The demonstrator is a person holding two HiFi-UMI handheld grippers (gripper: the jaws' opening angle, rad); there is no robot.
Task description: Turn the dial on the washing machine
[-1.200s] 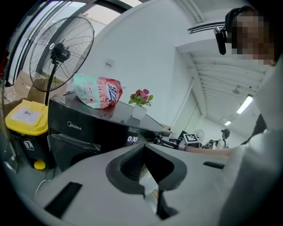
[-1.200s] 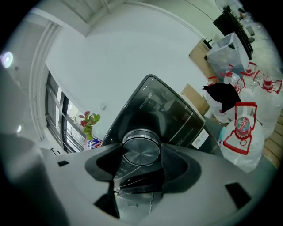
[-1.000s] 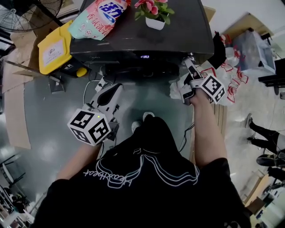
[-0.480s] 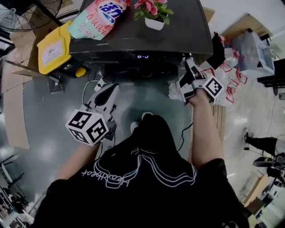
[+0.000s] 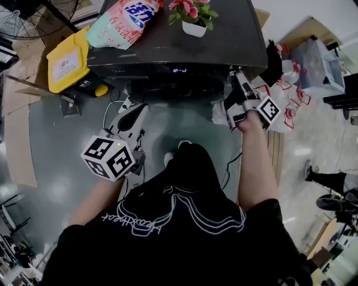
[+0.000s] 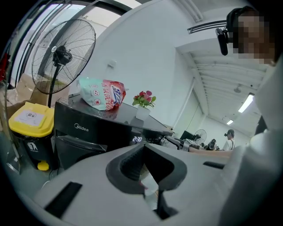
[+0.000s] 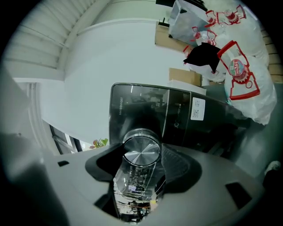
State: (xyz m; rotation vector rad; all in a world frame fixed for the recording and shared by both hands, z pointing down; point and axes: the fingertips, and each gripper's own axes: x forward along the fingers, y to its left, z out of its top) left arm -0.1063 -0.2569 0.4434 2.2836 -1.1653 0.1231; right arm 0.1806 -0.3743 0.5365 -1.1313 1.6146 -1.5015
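The black washing machine stands in front of me, its small lit display on the front edge. In the right gripper view its silver dial sits between the two dark pads of my right gripper, which press on its sides. Seen from the head view, the right gripper reaches to the machine's front right corner and hides the dial. My left gripper hangs low in front of the machine, away from it. Its jaws meet at the tips with nothing between them.
On the machine's top lie a detergent bag and a potted flower. A yellow bin and a floor fan stand to the left. White plastic bags are piled on the right, beside the right gripper.
My right gripper has rolled and shifted a little toward the machine with the dial in it, and the display's figures have changed. The left gripper has barely moved.
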